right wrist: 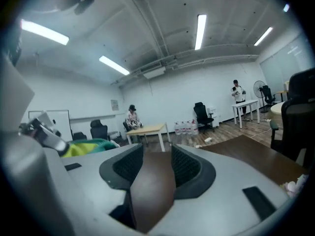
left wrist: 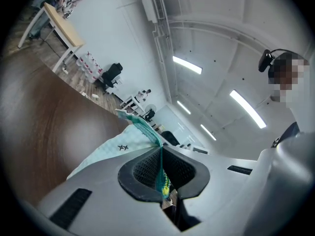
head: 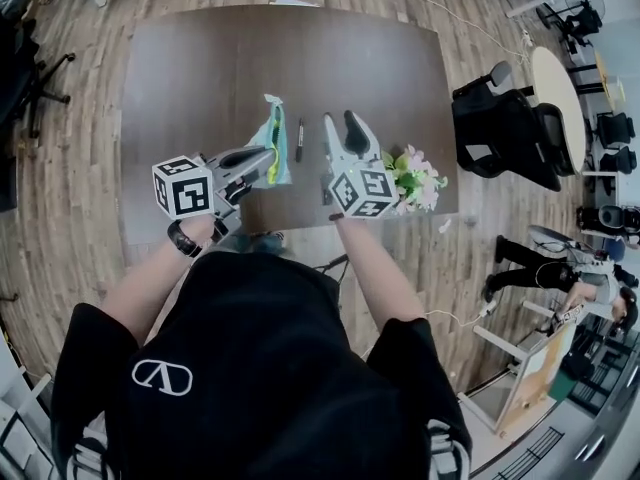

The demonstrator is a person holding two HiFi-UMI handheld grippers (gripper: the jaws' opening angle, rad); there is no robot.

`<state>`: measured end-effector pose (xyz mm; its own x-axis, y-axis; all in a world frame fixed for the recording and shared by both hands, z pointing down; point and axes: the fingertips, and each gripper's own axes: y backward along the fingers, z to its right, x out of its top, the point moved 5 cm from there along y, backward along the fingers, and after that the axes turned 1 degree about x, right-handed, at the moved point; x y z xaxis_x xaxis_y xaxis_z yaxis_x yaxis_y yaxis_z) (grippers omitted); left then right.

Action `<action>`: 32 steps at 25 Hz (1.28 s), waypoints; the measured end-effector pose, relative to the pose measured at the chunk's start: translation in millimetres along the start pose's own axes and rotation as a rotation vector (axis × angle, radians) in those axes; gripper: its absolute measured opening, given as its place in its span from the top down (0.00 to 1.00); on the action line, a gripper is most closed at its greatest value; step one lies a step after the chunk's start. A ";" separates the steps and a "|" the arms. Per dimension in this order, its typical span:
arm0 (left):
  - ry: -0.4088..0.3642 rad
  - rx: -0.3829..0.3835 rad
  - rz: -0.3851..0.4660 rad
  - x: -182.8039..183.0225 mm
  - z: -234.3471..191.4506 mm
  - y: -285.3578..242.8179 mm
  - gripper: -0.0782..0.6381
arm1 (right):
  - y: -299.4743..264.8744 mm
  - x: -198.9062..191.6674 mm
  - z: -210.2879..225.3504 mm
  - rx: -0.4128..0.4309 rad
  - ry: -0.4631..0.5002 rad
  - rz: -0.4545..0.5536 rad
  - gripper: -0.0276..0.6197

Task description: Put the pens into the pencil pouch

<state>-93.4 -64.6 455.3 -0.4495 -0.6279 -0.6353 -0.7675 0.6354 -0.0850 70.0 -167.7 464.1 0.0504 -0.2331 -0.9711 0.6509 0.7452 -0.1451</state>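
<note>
A teal and green mesh pencil pouch (head: 271,138) lies on the brown table (head: 200,68) near its front edge. My left gripper (head: 268,159) is shut on the pouch's near edge. In the left gripper view the pouch fabric (left wrist: 129,140) runs pinched between the black pads (left wrist: 142,170). A black pen (head: 299,140) lies on the table just right of the pouch. My right gripper (head: 340,121) stands open to the right of the pen, with only bare table between its fingers (right wrist: 129,165). The pouch (right wrist: 91,146) shows at the left of the right gripper view.
A bunch of artificial flowers (head: 415,179) lies at the table's front right corner, beside my right gripper. Black office chairs (head: 500,128) and a round table (head: 560,86) stand to the right. A person (head: 535,266) is on the floor at the right.
</note>
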 end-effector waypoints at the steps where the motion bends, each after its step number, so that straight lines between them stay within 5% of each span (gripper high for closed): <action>1: 0.005 0.004 0.004 -1.2 -2.8 3.4 0.87 | -12.1 -12.7 7.1 -0.022 0.018 -0.057 0.69; 10: 0.061 0.058 0.025 -18.3 -31.8 31.0 0.87 | -102.5 -158.5 47.7 -0.114 0.049 -0.549 0.70; 17: 0.091 0.097 0.035 -19.0 -48.2 44.9 0.87 | -127.5 -235.3 56.7 -0.135 -0.010 -0.835 0.70; 24: 0.106 0.126 0.047 -25.7 -57.4 46.7 0.87 | -132.1 -273.8 75.1 -0.159 -0.106 -1.000 0.74; 32: 0.113 0.127 0.048 -26.2 -58.0 46.5 0.87 | -130.0 -279.9 82.7 -0.152 -0.084 -1.069 0.89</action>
<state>-143.7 -44.7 512.5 -0.5377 -0.6377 -0.5515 -0.6832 0.7129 -0.1581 33.9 -251.0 770.4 -0.4321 -0.8458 -0.3128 0.2879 0.1993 -0.9367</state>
